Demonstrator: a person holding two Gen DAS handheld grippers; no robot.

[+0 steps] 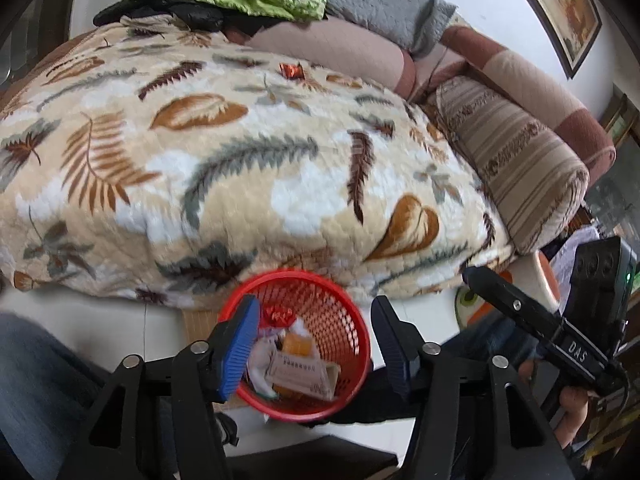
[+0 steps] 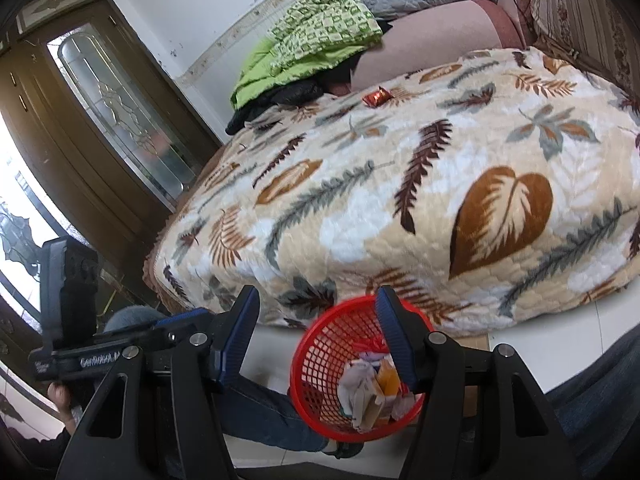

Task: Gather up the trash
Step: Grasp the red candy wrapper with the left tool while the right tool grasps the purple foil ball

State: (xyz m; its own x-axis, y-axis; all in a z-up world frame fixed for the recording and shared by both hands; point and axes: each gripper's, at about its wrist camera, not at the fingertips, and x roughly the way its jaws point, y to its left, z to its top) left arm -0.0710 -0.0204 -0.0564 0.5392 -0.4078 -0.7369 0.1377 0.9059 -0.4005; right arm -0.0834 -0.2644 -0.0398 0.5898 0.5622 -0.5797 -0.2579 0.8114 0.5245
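Note:
A red mesh trash basket [image 1: 344, 320] stands on the floor against the bed's near edge and holds several wrappers and paper scraps [image 1: 300, 368]. It also shows in the right wrist view [image 2: 320, 348]. A shiny red candy wrapper [image 1: 291, 70] lies on the leaf-patterned blanket near the far side, also seen in the right wrist view [image 2: 377, 96]. My left gripper [image 1: 316, 344] is open and empty, just above the basket. My right gripper [image 2: 318, 340] is open and empty, over the basket's left rim. It also shows at the right of the left wrist view [image 1: 480, 276].
The leaf-patterned blanket [image 1: 240, 168] covers the bed. A green quilt [image 2: 316, 36], grey quilt [image 1: 384, 0] and striped bolster pillow [image 1: 516, 168] lie along the far side. A wooden door with glass [image 2: 120, 120] stands at left. The person's jeans-clad legs [image 2: 272, 412] are beside the basket.

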